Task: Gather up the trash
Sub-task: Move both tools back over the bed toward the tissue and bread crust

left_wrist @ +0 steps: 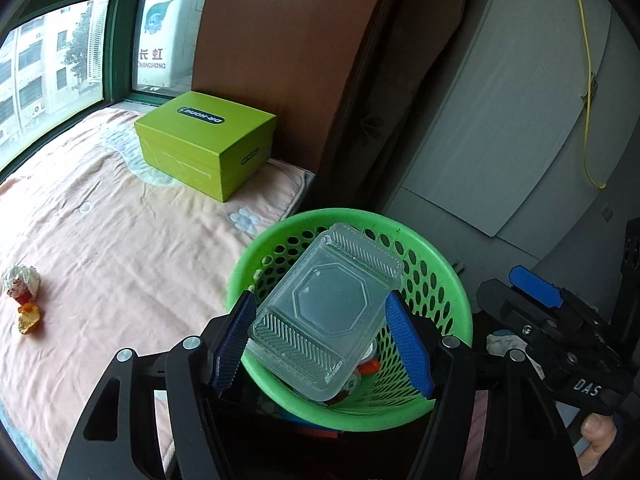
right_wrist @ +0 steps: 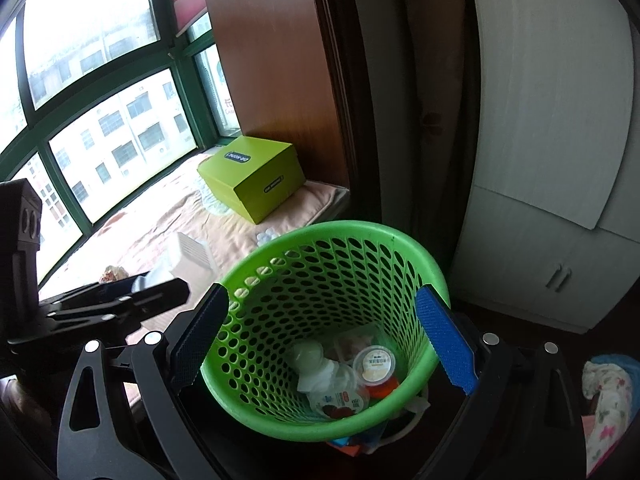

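Above the round green plastic basket with holes (left_wrist: pixel 436 280), the left gripper (left_wrist: pixel 324 312) holds a clear plastic food container with an octagon shape pressed in its lid (left_wrist: pixel 326 312). Its blue ribbed fingers (left_wrist: pixel 236 340) press on the two long sides of the container, which is tilted and hangs over the mouth of the basket.

From the right wrist view, the right gripper (right_wrist: pixel 324 316) has its fingers wide apart on both sides of the same basket (right_wrist: pixel 260 292). I cannot tell whether the blue pads (right_wrist: pixel 446 344) touch the rim. No thing is held between them. At the bottom of the basket lie a small cup with a white lid and orange content (right_wrist: pixel 376 366), some white crumpled paper (right_wrist: pixel 320 372) and other small wrappers.

The basket stands just beside a bed with a pale pink sheet (left_wrist: pixel 120 240). On the bed, near the green-framed window (left_wrist: pixel 120 40), rests a lime green cardboard box with a dark label (left_wrist: pixel 204 148). Well apart from it, on the sheet at the left edge, lie a crumpled white and red wrapper (left_wrist: pixel 22 282) and a small orange piece (left_wrist: pixel 28 318). A white cabinet (right_wrist: pixel 552 160) stands behind the basket.
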